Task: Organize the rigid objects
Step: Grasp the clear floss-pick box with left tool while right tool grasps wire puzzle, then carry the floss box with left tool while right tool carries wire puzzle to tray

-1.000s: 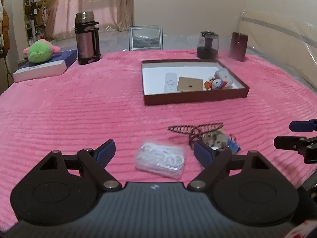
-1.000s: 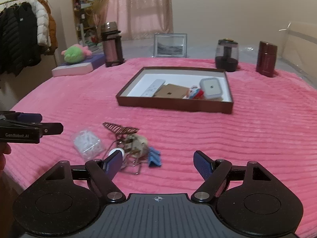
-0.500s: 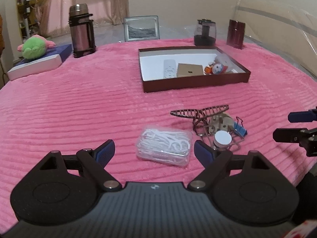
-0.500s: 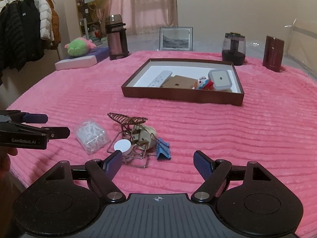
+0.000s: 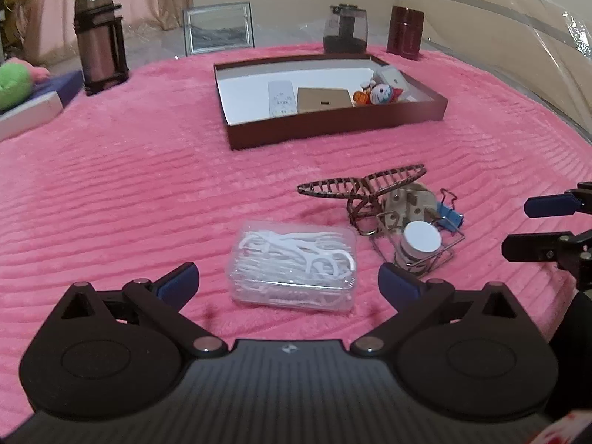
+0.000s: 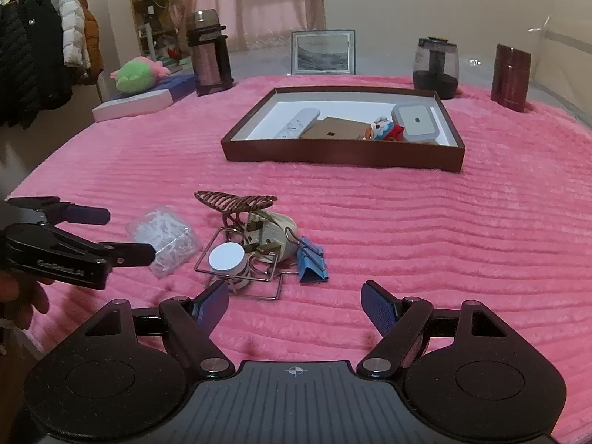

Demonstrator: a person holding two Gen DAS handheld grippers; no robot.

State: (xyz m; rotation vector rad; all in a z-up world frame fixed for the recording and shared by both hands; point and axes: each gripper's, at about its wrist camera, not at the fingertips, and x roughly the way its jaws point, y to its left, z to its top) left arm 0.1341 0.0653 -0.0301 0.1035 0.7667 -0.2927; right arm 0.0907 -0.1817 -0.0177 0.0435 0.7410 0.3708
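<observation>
Since the earlier frame both wrist views have come lower and nearer the loose pile, and the left gripper (image 5: pixel 288 281) has just been spreading its jaws; they now stand wide apart, with the clear box of floss picks (image 5: pixel 294 265) lying ahead between the two blue pads, untouched. The right gripper (image 6: pixel 295 305) is parted too, its jaws empty over bare pink blanket (image 6: pixel 444 244), just short of the pile.

Nearest in that pile are the white round cap (image 6: pixel 226 257) inside a bent wire frame (image 6: pixel 240 277), a beige plug (image 6: pixel 272 235) and a blue binder clip (image 6: pixel 312 261); behind them lies a brown wire clip (image 6: pixel 235 200).

Only the right wrist view shows the person's hand (image 6: pixel 20 296) holding the left gripper from the side, angled downward, and a rack of coats (image 6: pixel 40 63) far left. Only the left wrist view shows the right gripper's fingers (image 5: pixel 536 249) entering from the right edge, stacked one above the other.

Farther back sits the brown tray (image 6: pixel 344 155), holding a white remote (image 6: pixel 298 124), a tan card box (image 6: pixel 338 129), a small figurine (image 6: pixel 384 129) and a grey square container (image 6: pixel 416 122). Beyond it stand a thermos (image 6: pixel 209 55), a picture frame (image 6: pixel 323 51), a dark glass jar (image 6: pixel 434 68) and a maroon canister (image 6: pixel 510 77); a green plush toy (image 6: pixel 137 76) lies on a flat box (image 6: pixel 137 105) to the left.
</observation>
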